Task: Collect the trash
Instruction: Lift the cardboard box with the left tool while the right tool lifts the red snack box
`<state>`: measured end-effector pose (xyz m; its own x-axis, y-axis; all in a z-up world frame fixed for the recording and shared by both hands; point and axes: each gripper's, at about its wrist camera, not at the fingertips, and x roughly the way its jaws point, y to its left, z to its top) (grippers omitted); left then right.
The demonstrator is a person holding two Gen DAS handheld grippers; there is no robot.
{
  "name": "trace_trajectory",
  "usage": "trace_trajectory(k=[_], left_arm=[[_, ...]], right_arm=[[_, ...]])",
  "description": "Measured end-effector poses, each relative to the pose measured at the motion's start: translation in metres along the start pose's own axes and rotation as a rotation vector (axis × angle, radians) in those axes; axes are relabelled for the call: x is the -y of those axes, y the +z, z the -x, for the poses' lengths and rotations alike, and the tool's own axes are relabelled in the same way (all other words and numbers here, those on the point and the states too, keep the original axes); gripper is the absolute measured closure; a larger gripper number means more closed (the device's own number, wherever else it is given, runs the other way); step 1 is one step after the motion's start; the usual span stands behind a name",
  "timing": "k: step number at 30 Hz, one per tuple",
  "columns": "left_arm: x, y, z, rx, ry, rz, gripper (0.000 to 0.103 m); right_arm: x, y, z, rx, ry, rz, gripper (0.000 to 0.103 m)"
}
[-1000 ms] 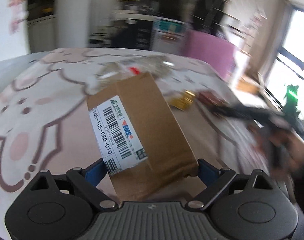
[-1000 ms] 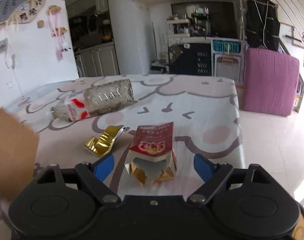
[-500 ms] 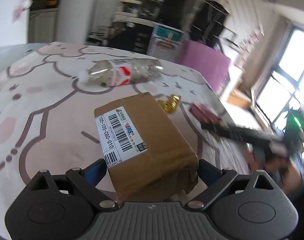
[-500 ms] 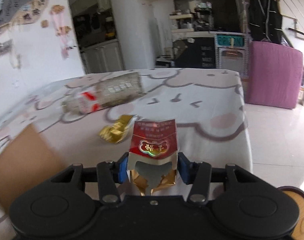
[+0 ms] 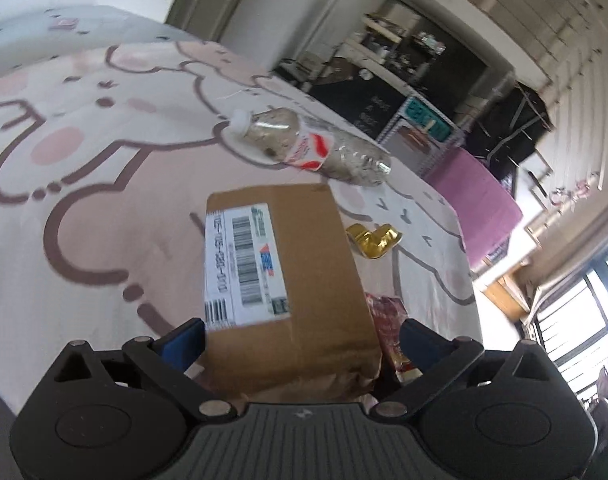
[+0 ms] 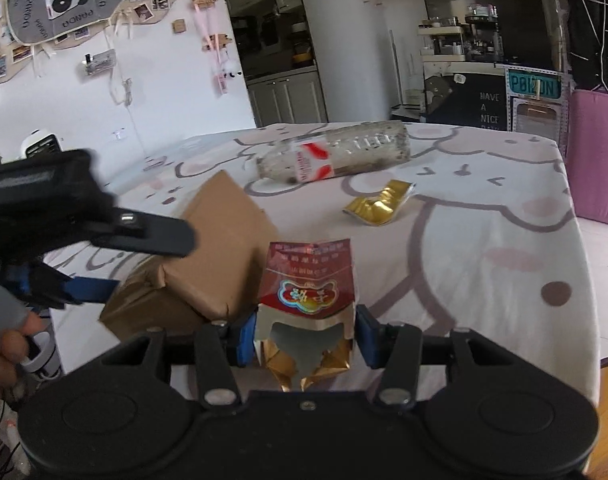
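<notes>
While a creased cardboard box point(image 5: 287, 280) is held between the left gripper point(image 5: 301, 340) pads, seemingly gripped, a torn red pack point(image 6: 310, 284) is clamped by the right gripper point(image 6: 304, 338) above the tablecloth point(image 6: 484, 240).

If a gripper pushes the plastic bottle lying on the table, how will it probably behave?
The plastic bottle lies on its side, so it would probably roll. It looks nearly empty, so likely light. Its thin clear wall may dent if squeezed.

Home: kitchen cabinets point(image 6: 287, 96), photo wall point(image 6: 63, 4)
</notes>
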<state>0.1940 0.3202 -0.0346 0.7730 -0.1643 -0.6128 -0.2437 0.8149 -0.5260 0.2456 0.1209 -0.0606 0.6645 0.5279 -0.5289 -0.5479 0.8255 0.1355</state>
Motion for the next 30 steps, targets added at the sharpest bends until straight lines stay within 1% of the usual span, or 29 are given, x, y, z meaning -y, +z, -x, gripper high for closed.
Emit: trace_trajectory(k=[5,10,13,17,20,24,30], left_arm=[[0.0,-0.011,0.009,0.059,0.055,0.058,0.001],[-0.01,-0.028,0.013,0.056,0.124,0.196,0.0],[-0.016,-0.038,0.02,0.07,0.116,0.242,0.0],[-0.018,-0.047,0.022,0.139,0.106,0.293,0.0],[-0.013,-0.055,0.02,0.202,0.115,0.276,0.0],[-0.013,-0.063,0.021,0.288,0.113,0.315,0.0],[-0.012,-0.072,0.023,0.369,0.112,0.383,0.002]], right_arm=[[-0.008,-0.005,0.009,0.005,0.022,-0.005,0.053],[-0.014,-0.012,0.01,-0.006,0.019,-0.012,0.053],[-0.014,-0.016,0.01,-0.009,0.018,-0.024,0.054],[-0.012,-0.017,0.013,-0.001,0.025,-0.042,0.053],[-0.014,-0.017,0.016,0.008,0.034,-0.044,0.054],[-0.017,-0.017,0.02,0.017,0.035,-0.035,0.054],[-0.019,-0.018,0.022,0.021,0.041,-0.035,0.054]])
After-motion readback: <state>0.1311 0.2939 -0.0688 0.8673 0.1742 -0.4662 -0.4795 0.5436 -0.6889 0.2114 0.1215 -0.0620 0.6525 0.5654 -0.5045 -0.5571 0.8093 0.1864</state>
